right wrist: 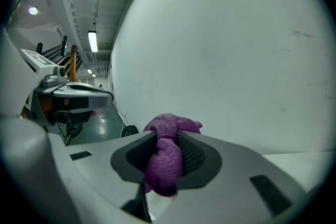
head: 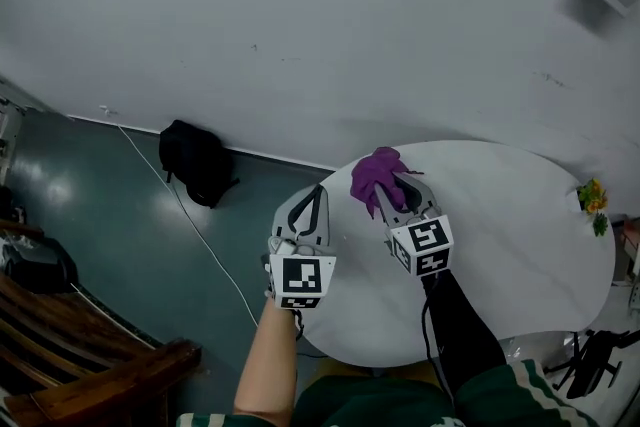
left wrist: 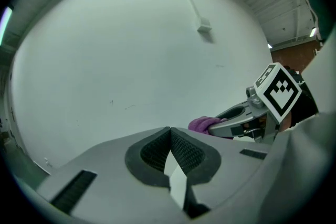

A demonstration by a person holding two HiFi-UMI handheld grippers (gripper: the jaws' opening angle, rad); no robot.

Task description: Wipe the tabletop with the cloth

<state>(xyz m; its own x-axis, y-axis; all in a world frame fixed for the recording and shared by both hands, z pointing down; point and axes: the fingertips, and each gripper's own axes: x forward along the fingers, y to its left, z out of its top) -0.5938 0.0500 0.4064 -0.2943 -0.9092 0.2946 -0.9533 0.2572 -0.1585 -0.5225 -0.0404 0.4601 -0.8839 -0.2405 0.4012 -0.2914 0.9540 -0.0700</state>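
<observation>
A bunched purple cloth [head: 377, 175] is at the far left part of the round white tabletop [head: 500, 245]. My right gripper [head: 393, 189] is shut on it. In the right gripper view the cloth [right wrist: 165, 157] fills the gap between the dark pads and sticks out past the tips. I cannot tell whether it touches the table. My left gripper [head: 318, 198] hovers beside it over the table's left edge, jaws shut with nothing between them [left wrist: 170, 132]. The left gripper view shows the right gripper [left wrist: 242, 118] and the cloth [left wrist: 203, 124] at the right.
A black backpack [head: 194, 161] and a white cable [head: 195, 225] lie on the dark floor to the left. A wooden bench [head: 90, 365] is at the lower left. Yellow flowers [head: 592, 199] stand at the table's right edge. The white wall is close behind.
</observation>
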